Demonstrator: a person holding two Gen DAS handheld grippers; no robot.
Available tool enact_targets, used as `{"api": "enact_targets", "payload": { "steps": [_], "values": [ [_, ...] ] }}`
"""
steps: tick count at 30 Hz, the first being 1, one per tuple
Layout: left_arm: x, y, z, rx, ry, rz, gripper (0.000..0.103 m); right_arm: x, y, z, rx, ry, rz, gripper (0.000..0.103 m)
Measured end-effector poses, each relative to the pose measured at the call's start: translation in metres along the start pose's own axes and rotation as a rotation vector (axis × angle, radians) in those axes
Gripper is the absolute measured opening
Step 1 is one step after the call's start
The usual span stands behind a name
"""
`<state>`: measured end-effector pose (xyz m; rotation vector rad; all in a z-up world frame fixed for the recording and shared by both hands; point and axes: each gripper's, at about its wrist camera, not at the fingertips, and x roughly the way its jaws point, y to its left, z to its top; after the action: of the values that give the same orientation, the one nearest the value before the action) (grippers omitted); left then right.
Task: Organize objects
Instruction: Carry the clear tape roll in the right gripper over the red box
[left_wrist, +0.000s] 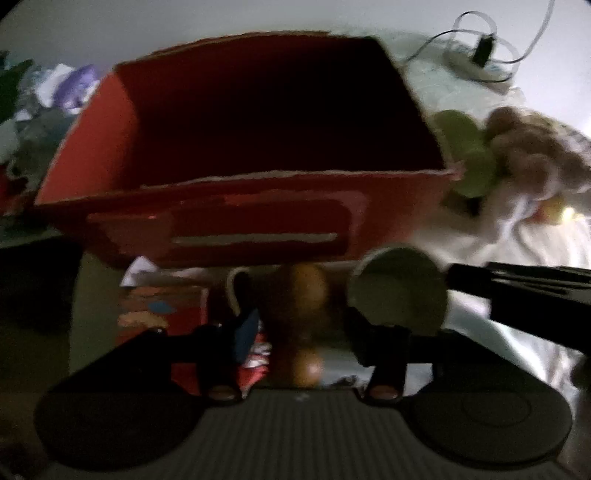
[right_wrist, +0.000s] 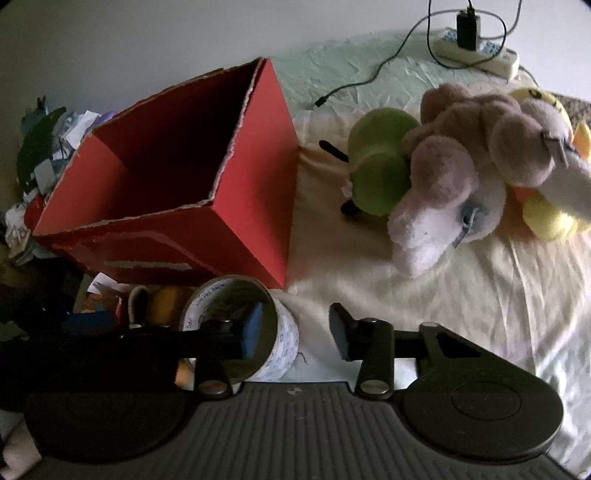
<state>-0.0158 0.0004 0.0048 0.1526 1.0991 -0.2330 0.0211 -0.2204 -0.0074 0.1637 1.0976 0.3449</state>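
Left wrist view: blurred and dim.
Left gripper (left_wrist: 295, 321): its two black fingers are clenched on a brown rounded object (left_wrist: 295, 295), shape unclear through the blur.
Box: an open red cardboard box with torn rims (left_wrist: 258, 206) stands just beyond the brown object, its inside dark.
Tape: a roll of tape with a greenish-looking inside (left_wrist: 399, 291) sits just right of the brown object, touching the right finger.
Right side: a second black tool arm (left_wrist: 524, 284) reaches in from the right edge toward the roll.
Toys: a green plush (left_wrist: 465, 155) and a pinkish plush (left_wrist: 524, 147) lie right of the box on a white bedsheet (left_wrist: 517, 350).

Right wrist view: sharper.
Right gripper (right_wrist: 295, 332): released, fingers spread wide; the left finger (right_wrist: 247, 328) passes through the ring of the printed white tape roll (right_wrist: 284, 339), the right finger stands apart over the cream bedsheet (right_wrist: 406, 288).
Box: the red cardboard box (right_wrist: 251, 206) sits just behind the roll, open.
Toys: a green plush (right_wrist: 380, 155), a pink-and-white plush animal (right_wrist: 461, 173) and a yellow plush (right_wrist: 546, 218) lie together right of the box.
Background: a white power strip with a black plug and cable (right_wrist: 476, 51) lies at the far edge.
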Motion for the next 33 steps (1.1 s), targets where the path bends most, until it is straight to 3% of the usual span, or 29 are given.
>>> {"api": "enact_targets", "payload": {
  "steps": [3, 4, 6, 9, 14, 20, 25, 33],
  "values": [
    [-0.005, -0.003, -0.001, 0.006, -0.028, -0.116, 0.049, 0.002, -0.002, -0.001, 0.02, 0.014, 0.032, 0.039],
    [-0.01, -0.004, 0.0, -0.014, -0.025, -0.19, 0.049, 0.004, -0.002, -0.001, 0.022, 0.019, 0.04, 0.038],
    [-0.013, -0.008, 0.0, -0.004, -0.022, -0.24, 0.05, 0.007, -0.002, -0.001, 0.017, 0.022, 0.054, 0.036],
    [-0.008, -0.018, 0.001, 0.023, -0.021, -0.22, 0.05, 0.014, -0.002, -0.001, 0.01, 0.017, 0.067, 0.032],
    [0.012, -0.022, 0.006, 0.015, 0.062, -0.246, 0.047, 0.025, -0.005, -0.001, 0.004, 0.033, 0.074, 0.023],
    [0.031, -0.02, 0.004, 0.005, 0.126, -0.243, 0.033, 0.033, -0.008, 0.0, 0.015, 0.047, 0.106, 0.015],
    [0.028, -0.017, 0.005, 0.025, 0.122, -0.243, 0.014, 0.029, -0.01, 0.0, 0.015, 0.048, 0.094, 0.012],
    [0.009, -0.034, 0.007, 0.105, 0.08, -0.317, 0.014, -0.004, -0.021, -0.002, 0.023, 0.015, 0.043, 0.013]
  ]
}}
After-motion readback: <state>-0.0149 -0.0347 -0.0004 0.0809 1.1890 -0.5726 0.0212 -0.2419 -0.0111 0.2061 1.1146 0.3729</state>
